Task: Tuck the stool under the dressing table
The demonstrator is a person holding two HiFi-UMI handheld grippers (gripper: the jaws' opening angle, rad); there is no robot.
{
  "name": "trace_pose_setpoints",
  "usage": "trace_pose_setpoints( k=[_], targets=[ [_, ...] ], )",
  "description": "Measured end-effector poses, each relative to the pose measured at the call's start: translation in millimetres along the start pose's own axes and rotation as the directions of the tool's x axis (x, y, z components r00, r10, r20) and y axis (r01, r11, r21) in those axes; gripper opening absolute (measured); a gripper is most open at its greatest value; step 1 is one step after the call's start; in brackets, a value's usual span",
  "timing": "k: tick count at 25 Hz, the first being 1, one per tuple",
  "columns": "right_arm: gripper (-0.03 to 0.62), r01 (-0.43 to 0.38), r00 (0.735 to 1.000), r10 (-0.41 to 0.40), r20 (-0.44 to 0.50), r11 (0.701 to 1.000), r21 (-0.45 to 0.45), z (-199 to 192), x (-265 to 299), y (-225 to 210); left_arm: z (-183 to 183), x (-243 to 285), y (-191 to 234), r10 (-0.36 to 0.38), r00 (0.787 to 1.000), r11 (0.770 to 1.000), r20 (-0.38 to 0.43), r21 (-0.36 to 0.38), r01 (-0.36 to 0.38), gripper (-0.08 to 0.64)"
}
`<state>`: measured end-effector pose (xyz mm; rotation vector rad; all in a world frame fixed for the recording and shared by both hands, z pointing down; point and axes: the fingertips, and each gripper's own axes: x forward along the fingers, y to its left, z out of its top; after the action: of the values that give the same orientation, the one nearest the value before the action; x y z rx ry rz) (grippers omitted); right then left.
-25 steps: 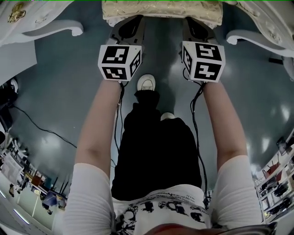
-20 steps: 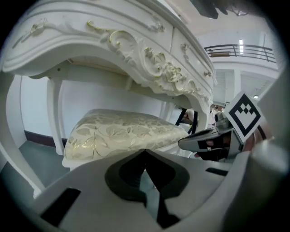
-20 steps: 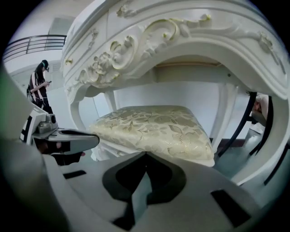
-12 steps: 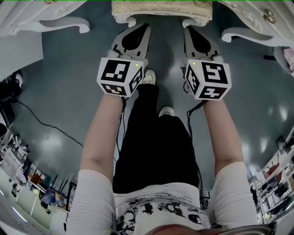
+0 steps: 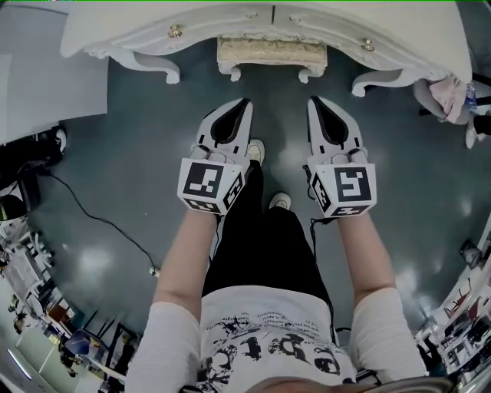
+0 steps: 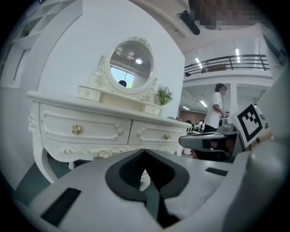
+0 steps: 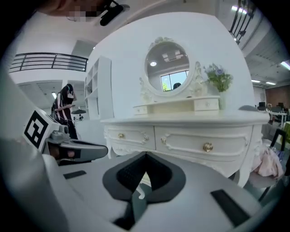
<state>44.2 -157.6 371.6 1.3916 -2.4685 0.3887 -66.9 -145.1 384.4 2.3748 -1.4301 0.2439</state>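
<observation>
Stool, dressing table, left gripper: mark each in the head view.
stool (image 5: 272, 52), head view, front edge of the cushioned seat.
dressing table (image 5: 123, 27), head view, left part of its top.
left gripper (image 5: 245, 104), head view, tips of its closed fingers.

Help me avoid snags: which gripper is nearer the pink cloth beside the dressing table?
Right. The pink cloth lies off to the right gripper's right; the left gripper sits beyond it, farther away.

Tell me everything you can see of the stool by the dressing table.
The cream upholstered stool has a patterned fabric seat with ornate trim and two visible curved white feet. It stands upright on the grey-blue floor, its far part hidden beneath the white dressing table, between that table's legs.
</observation>
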Motion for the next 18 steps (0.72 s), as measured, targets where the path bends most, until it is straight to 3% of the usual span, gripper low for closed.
trace_pose_setpoints(
  k=[11, 18],
  targets=[
    [0.017, 0.078, 0.976, -0.061, 0.207, 0.994, -0.072, 205.9, -121.7, 3.2, 221.8, -88.5, -51.3, 0.016, 0.985, 0.996, 0.169, 0.08, -0.03, 0.017],
    [0.017, 0.114, 0.953, -0.082, 0.293, 0.989, -0.091, 299.1, -190.6, 3.3, 313.5, -144.5, -88.7, 0.01, 0.97, 0.987, 0.242, 0.153, -0.048, 0.017]
  ],
)
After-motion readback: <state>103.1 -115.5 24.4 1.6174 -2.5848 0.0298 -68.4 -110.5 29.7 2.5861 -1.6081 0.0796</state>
